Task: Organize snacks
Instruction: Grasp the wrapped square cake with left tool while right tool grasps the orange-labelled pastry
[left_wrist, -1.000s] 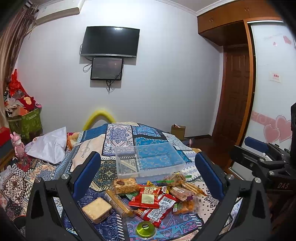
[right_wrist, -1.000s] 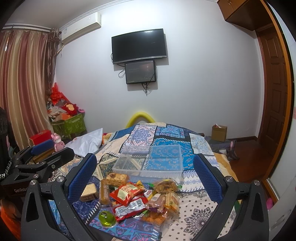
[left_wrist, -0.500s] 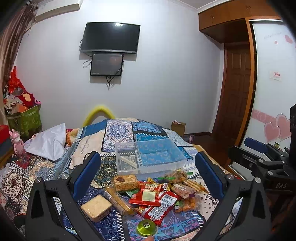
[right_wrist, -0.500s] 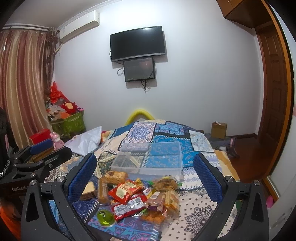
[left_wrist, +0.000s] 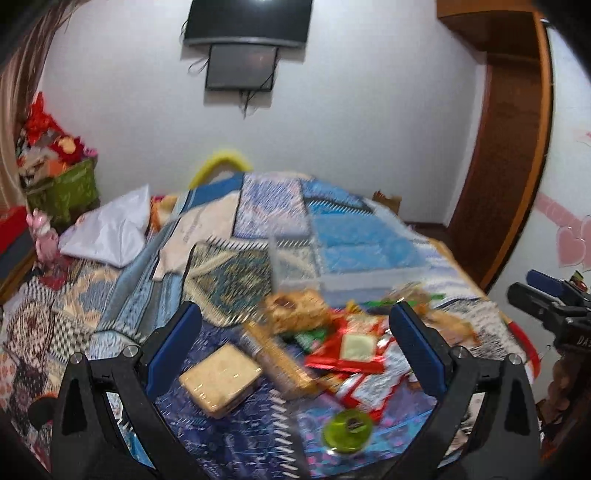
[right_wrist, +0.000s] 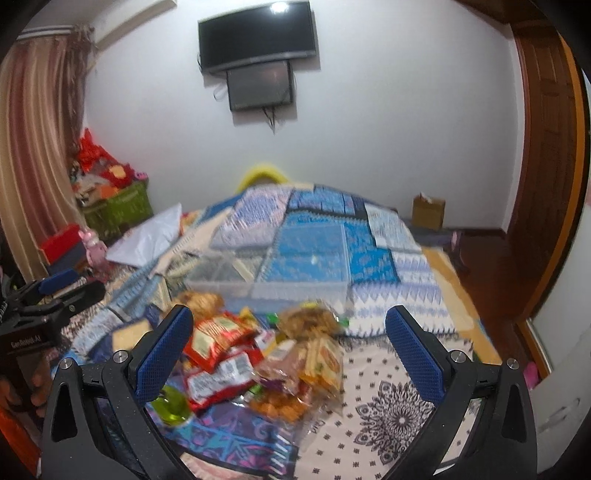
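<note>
above the patterned bed, both grippers, left gripper and right gripper, are dipping closer to the snack pile, fingers spread wide, holding nothing; clear bin sitting just behind it.

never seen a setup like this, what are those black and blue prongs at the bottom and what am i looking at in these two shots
Each picture comes from a camera fixed on a hand-held gripper, a two-finger tool that a person carries, one per hand. The black arms with blue pads are its fingers. One view looks along the left hand-held gripper, the other along the right hand-held gripper. Each tool also shows at the edge of the other's view. Both are open and hold nothing.

Below them is a bed with a patterned cover. On it lies a pile of snacks: red packets, a square biscuit pack, a green cup. Behind the pile stands a clear plastic box, which looks empty. Both pictures are blurred.
</note>
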